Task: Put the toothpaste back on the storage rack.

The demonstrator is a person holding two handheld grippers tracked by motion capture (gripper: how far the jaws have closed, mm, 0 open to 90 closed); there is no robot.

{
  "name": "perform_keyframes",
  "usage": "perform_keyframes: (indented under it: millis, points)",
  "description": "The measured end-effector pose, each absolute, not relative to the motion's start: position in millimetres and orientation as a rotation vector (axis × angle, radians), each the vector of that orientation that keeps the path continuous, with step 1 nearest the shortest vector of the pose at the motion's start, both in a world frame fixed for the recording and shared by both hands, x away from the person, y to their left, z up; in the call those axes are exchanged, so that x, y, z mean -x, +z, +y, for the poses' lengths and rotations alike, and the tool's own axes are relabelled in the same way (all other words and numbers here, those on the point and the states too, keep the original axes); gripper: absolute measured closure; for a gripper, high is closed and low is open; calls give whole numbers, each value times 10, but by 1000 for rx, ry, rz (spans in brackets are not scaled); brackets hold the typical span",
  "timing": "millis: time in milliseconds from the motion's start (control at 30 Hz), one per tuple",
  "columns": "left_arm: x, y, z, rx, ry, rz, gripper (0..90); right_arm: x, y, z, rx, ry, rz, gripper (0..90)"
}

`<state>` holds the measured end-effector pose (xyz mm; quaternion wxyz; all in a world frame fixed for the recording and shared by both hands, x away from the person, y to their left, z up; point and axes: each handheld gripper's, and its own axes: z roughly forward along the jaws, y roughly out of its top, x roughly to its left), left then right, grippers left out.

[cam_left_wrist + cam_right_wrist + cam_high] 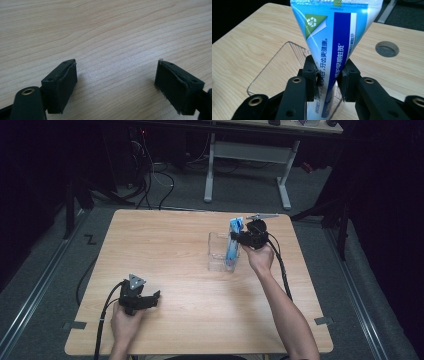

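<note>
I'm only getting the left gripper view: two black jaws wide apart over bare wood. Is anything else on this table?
Observer: Yes, a clear box stands toward the far right of the table.
Operator: Anything in it?
Observer: A blue tube stands in it, with its flat end poking out above.
Operator: And the other hand?
Observer: The right gripper has its jaws closed on that tube.

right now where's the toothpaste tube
In the high view the toothpaste tube stands upright at the table's right side, inside the clear plastic box, between the right tongs.
</note>
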<state>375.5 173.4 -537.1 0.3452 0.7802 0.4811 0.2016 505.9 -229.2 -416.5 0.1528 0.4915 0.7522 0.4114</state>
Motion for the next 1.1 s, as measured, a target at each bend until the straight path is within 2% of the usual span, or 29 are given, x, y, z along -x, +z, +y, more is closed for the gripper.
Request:
perform_keyframes:
  millis: [700, 1100]
  points:
    - [-3755, -5371, 1734, -2026, 523, 1249, 185, -4975, -4206, -2339, -1373, 1145, 2135, 659]
    - [-3755, -5371, 1734, -2026, 523, 1249, 185, -4982, -4245, -2379, -1411, 1140, 2122, 496]
